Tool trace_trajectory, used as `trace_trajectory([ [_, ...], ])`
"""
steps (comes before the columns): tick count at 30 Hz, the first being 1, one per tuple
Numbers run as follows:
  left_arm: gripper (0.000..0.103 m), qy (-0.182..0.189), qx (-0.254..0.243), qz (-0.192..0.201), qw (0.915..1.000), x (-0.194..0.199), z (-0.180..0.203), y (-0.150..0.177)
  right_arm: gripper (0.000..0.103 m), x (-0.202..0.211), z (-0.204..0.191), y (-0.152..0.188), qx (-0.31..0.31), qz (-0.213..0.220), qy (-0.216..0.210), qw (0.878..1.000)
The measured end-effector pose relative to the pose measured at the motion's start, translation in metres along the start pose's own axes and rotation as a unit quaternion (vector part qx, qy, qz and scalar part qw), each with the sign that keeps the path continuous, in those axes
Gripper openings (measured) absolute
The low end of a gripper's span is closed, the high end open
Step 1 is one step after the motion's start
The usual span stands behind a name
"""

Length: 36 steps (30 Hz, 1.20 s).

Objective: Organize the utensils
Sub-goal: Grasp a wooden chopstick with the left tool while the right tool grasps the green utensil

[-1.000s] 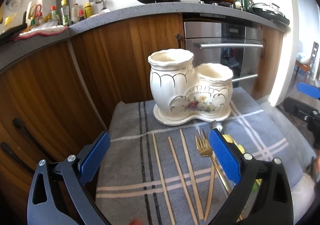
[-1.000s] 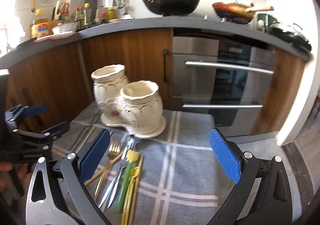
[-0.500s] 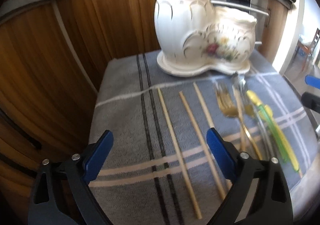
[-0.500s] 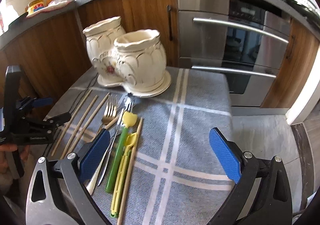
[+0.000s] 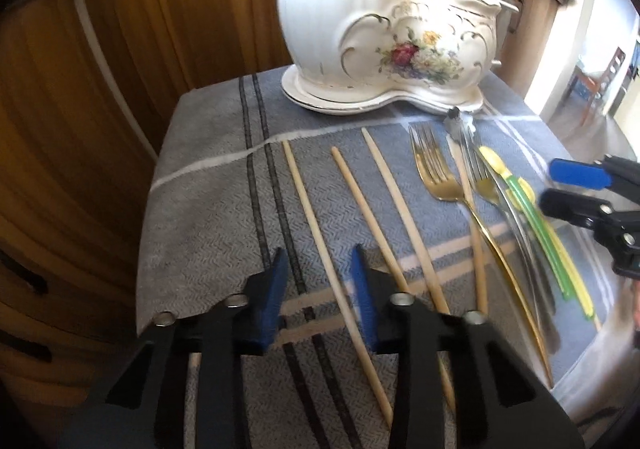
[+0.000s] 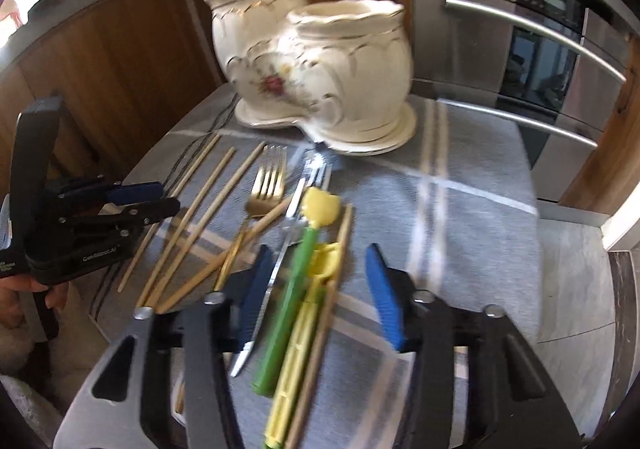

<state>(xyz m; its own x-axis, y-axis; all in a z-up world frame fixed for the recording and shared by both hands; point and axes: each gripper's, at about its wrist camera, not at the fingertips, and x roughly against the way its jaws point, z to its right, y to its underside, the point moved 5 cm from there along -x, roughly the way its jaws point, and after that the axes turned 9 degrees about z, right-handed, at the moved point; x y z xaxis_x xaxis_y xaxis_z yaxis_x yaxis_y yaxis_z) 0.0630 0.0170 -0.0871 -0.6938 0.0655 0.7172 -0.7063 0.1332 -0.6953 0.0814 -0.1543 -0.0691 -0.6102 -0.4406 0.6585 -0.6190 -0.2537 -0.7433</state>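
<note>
Left tongs [image 5: 318, 281]: blue-padded jaws partly narrowed, a gap between them, straddling the leftmost pale wooden chopstick [image 5: 320, 233] near its lower half; not pinching it as far as can be seen.
Right tongs [image 6: 316, 293]: spread moderately, low over the green-handled utensil with yellow head [image 6: 298, 281] and the yellow plastic utensil [image 6: 300, 353] beside it; nothing held.
Utensils: lying loose on the grey-blue striped cloth [image 5: 208, 185] covering the tabletop; three chopsticks toward 9 o'clock, the gold metal fork [image 5: 440, 177] in the middle, a silver fork [image 6: 296, 205] and the plastic pieces toward 3 o'clock.
Holder: cream two-pot ceramic utensil holder with painted flowers [image 5: 384, 29] stands at 12 o'clock on the cloth; what I can see of both pots looks empty.
Step in hand: judged to be the first pick-ups, each side lining up on its own piece.
Next move calls for: pressing the left jaws onto the thin chopstick without rolling it, then lifting and tipping it upright over a pot mouth; the right must single out one handle from the crowded bundle.
</note>
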Motion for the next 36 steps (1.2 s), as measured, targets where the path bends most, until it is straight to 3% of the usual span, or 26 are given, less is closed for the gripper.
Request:
trace_trajectory([
  [3,0.014,0.006,-0.009,0.001,0.9999,0.000,0.003,0.000,0.030,-0.007,-0.003,0.001,-0.002,-0.011,-0.005,1.000],
  [6,0.010,0.007,-0.008,0.003,0.9999,0.000,0.003,0.000,0.022,-0.011,-0.005,0.002,-0.005,-0.023,-0.008,1.000],
  [14,0.009,0.025,0.020,0.001,0.9995,-0.009,-0.008,-0.008,0.019,-0.023,-0.004,0.003,-0.014,-0.039,0.000,0.999],
  [16,0.008,0.027,0.025,0.001,0.9993,-0.009,-0.009,-0.008,0.012,-0.021,-0.005,0.003,-0.024,-0.037,-0.011,0.999],
  [24,0.005,0.022,0.016,0.015,0.9995,-0.002,-0.007,-0.013,0.000,0.001,-0.005,-0.001,-0.026,0.002,-0.016,1.000],
  [30,0.005,0.019,0.016,0.026,0.9994,0.006,-0.010,-0.019,0.002,0.000,-0.004,0.000,-0.026,-0.011,-0.019,0.999],
  [33,0.005,0.023,0.015,0.025,0.9993,0.007,-0.006,-0.019,0.021,-0.002,-0.007,0.003,-0.020,-0.022,-0.016,0.999],
  [36,0.005,0.023,0.011,0.024,0.9994,0.007,-0.003,-0.018,0.023,-0.006,-0.011,0.008,-0.004,-0.036,-0.007,0.999],
])
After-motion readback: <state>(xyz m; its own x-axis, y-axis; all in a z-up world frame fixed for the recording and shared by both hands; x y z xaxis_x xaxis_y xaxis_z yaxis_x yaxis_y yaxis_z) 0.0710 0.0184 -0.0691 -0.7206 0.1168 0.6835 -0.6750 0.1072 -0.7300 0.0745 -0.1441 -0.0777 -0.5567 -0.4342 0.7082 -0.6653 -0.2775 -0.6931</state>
